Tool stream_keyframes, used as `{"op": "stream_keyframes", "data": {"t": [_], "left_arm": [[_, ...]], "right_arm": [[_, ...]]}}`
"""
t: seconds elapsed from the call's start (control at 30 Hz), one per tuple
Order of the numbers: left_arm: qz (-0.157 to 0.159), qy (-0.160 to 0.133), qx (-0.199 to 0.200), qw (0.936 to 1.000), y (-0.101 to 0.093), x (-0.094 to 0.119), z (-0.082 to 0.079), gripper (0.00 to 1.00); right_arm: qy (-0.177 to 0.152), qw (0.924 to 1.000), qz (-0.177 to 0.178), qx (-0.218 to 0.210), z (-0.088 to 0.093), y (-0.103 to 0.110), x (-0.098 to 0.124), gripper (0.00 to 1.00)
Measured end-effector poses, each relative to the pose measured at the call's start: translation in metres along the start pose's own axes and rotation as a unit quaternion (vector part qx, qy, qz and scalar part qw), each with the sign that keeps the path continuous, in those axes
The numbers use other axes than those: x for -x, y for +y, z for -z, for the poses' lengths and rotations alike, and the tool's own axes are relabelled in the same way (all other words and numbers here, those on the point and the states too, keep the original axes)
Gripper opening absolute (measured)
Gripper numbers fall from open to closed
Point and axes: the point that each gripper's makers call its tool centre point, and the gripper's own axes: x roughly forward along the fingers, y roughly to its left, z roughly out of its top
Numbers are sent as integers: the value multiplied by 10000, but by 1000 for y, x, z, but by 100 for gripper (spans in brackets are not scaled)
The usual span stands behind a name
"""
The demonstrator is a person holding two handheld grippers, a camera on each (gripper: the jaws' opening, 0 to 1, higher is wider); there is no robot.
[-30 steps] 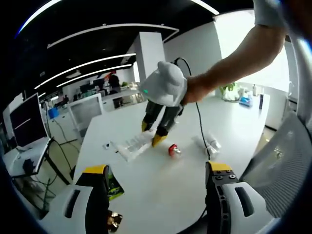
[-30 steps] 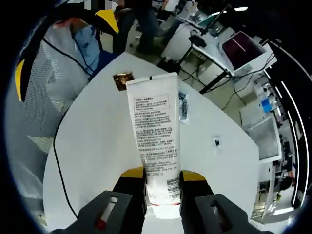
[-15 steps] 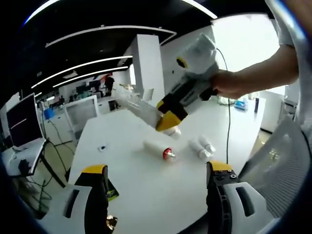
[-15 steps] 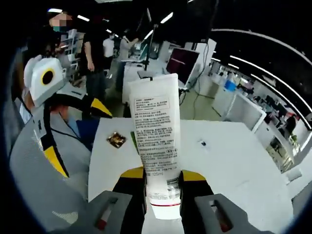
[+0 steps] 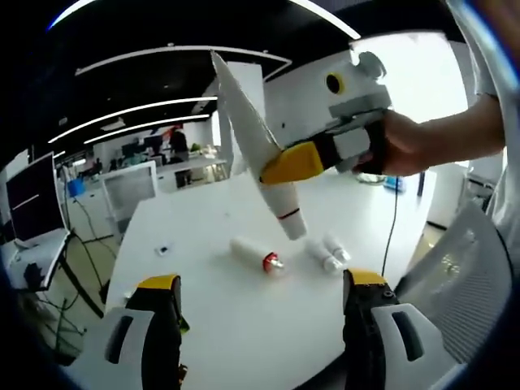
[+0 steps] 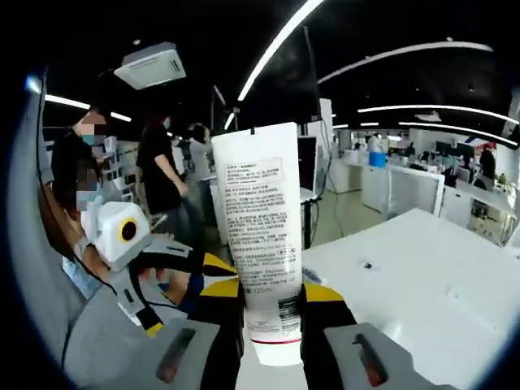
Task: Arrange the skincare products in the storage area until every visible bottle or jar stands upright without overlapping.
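My right gripper (image 5: 296, 162) comes in from the right, held by a hand, above the white table (image 5: 211, 325). It is shut on a white tube (image 5: 248, 138), which hangs tilted in the air with its cap end down. In the right gripper view the tube (image 6: 266, 244) rises between the yellow jaws of that gripper (image 6: 272, 296). On the table lie a white bottle with a red cap (image 5: 253, 253) and two small white bottles (image 5: 329, 252) side by side. My left gripper (image 5: 262, 280) is open with nothing in it, near the table's front edge, also seen low left (image 6: 183, 288).
A grey mesh chair (image 5: 467, 268) stands at the table's right. A monitor (image 5: 32, 203) sits on a desk far left. People (image 6: 166, 179) stand among office desks beyond the table (image 6: 422, 276). A cable (image 5: 390, 236) trails from the right gripper.
The right gripper has raised the tube off the table and swung it from lying low to hanging steeply, cap end down. The right view now looks across the office instead of down.
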Motion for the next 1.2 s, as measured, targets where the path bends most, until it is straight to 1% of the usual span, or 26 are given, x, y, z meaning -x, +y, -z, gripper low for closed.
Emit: {"op": "stream_keyframes", "data": {"t": [0.07,0.13,0.17,0.23,0.3,0.33,0.37,0.4,0.47,0.53,0.6,0.63,0.67,0.7,0.73,0.77,0.8,0.83,0.87,0.9,0.93,0.97,1.03,1.1,1.13,1.2], "left_arm": [[41,-29,43,10000,-1,0,-1,78],[221,-4,340,9992,-7,0,-1,74],[341,2,509,9981,-11,1,-1,71],[392,12,457,9982,-12,1,-1,66],[442,-13,466,9979,-14,1,-2,67],[548,-38,539,9970,-17,0,-3,69],[756,-17,873,9933,-24,0,-3,71],[897,-18,1123,9896,-26,-1,-5,74],[995,-138,1266,9868,-27,0,-10,75],[1175,-348,1405,9825,-30,4,-19,72],[1342,-481,1673,9756,-31,8,-26,72],[1359,-504,1708,9746,-31,8,-27,72],[1407,-514,1834,9716,-29,10,-29,72],[1439,-472,1959,9689,-30,11,-28,70],[1450,-468,1967,9686,-29,11,-28,68],[1432,-494,1880,9704,-28,11,-28,67],[1154,-654,1482,9800,-21,10,-31,71],[1106,-773,1222,9833,-22,10,-34,76],[1197,-926,1065,9827,-28,10,-40,81],[1377,-1008,944,9808,-38,12,-43,79],[1517,-927,902,9799,-45,13,-41,75],[1643,-775,860,9796,-50,14,-37,68],[1828,-734,935,9759,-56,16,-39,61],[1992,-685,1225,9699,-58,19,-43,57],[2014,-711,1239,9690,-56,20,-46,56],[2106,-649,1250,9674,-56,22,-46,50]], "right_arm": [[-96,9997,-140,-154,-1,8,0,19],[-180,9992,-248,-262,-2,15,0,19],[-251,9982,-380,-389,-3,21,0,19],[-335,9974,-459,-442,-4,25,0,19],[-404,9960,-604,-517,-5,32,0,19],[-415,9959,-611,-515,-6,32,0,19],[-455,9953,-666,-544,-7,34,0,19],[-494,9936,-831,-578,-8,39,1,19],[-537,9922,-973,-566,-9,44,2,19],[-541,9903,-1155,-555,-9,50,2,19],[-536,9880,-1352,-522,-9,57,3,19],[-540,9879,-1359,-518,-10,58,3,19],[-566,9851,-1519,-582,-10,63,4,19],[-586,9838,-1579,-607,-10,65,4,19],[-610,9832,-1604,-617,-11,66,5,19],[-621,9818,-1675,-651,-11,68,5,19],[-641,9795,-1776,-703,-11,71,6,19],[-653,9781,-1838,-727,-12,72,7,19],[-634,9765,-1926,-729,-11,76,8,19],[-623,9759,-1969,-708,-11,77,8,19],[-611,9754,-2009,-677,-10,79,8,19],[-600,9740,-2078,-675,-10,81,9,20],[-599,9706,-2233,-669,-11,86,10,20],[-607,9668,-2399,-638,-13,91,12,20],[-604,9653,-2462,-626,-13,93,13,20],[-593,9612,-2624,-605,-15,99,16,20]]}}
